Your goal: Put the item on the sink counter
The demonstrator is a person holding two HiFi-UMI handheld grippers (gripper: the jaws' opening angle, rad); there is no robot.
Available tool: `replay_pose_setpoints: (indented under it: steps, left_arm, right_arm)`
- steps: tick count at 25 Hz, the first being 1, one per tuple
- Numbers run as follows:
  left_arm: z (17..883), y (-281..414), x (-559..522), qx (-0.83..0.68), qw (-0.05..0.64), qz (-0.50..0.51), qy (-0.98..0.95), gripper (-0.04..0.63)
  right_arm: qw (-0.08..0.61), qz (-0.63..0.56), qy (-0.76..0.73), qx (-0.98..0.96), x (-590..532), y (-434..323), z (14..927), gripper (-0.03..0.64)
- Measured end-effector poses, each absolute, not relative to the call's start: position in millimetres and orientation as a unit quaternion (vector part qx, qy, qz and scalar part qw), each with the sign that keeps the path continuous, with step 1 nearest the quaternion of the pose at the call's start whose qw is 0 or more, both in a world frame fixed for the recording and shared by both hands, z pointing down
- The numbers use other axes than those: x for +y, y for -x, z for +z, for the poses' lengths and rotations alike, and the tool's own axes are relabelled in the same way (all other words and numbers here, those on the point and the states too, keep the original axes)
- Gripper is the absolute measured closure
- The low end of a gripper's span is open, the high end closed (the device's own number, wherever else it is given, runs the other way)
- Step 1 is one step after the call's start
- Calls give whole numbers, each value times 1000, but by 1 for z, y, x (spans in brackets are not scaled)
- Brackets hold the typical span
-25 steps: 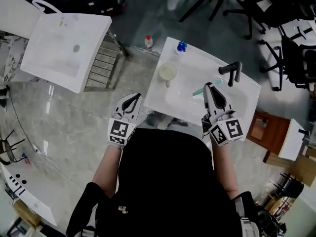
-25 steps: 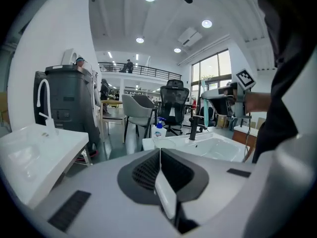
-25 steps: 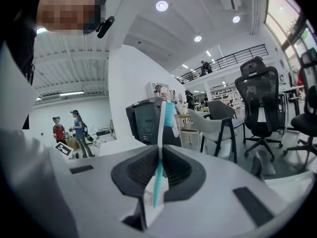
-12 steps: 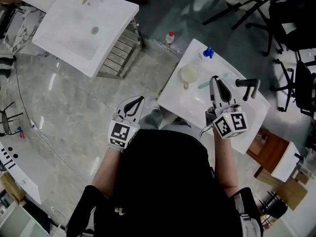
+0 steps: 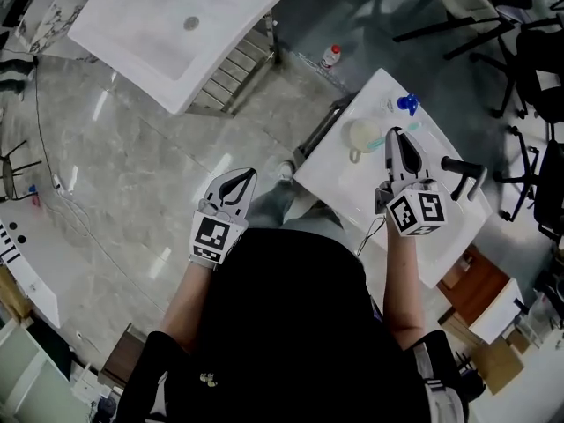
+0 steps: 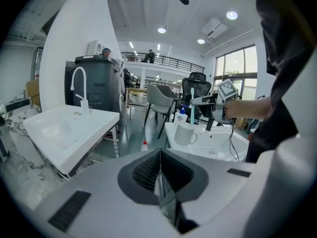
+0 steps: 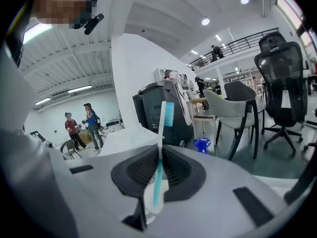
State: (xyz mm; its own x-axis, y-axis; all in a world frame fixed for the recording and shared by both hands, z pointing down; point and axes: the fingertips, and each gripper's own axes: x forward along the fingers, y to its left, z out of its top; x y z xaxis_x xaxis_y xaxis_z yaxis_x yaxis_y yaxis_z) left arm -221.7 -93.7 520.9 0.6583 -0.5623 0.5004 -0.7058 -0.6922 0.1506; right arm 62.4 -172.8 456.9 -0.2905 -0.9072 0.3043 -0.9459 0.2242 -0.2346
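My right gripper (image 5: 395, 136) is shut on a white and teal toothbrush (image 7: 159, 152). Its blue bristles (image 7: 169, 114) point up past the jaws. The gripper hangs over the white sink counter (image 5: 345, 186), just right of a white cup (image 5: 363, 135). In the left gripper view the toothbrush (image 6: 192, 107) stands upright just above the cup (image 6: 185, 133). My left gripper (image 5: 238, 179) is shut and empty, held over the floor left of the counter. Its jaws (image 6: 159, 156) point toward both sinks.
A black faucet (image 5: 463, 171) stands right of my right gripper. A blue-topped soap bottle (image 5: 406, 104) sits at the counter's far end. A red-capped bottle (image 5: 331, 55) stands on the floor. A second white sink (image 5: 176, 25) lies at the upper left. Office chairs stand beyond.
The head view has swung, so the counter now lies further right. My right gripper, still holding the toothbrush, has come closer beside the cup. The left gripper has hardly moved.
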Motion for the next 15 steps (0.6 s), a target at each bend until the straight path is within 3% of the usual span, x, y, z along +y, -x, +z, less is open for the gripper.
replay_pose_setpoints:
  steps: [15]
  left_arm:
    - [539,244,-85,-382,200,225,-874,571]
  right_arm:
    - [120,221,-560,-790,-175,-41,526,571]
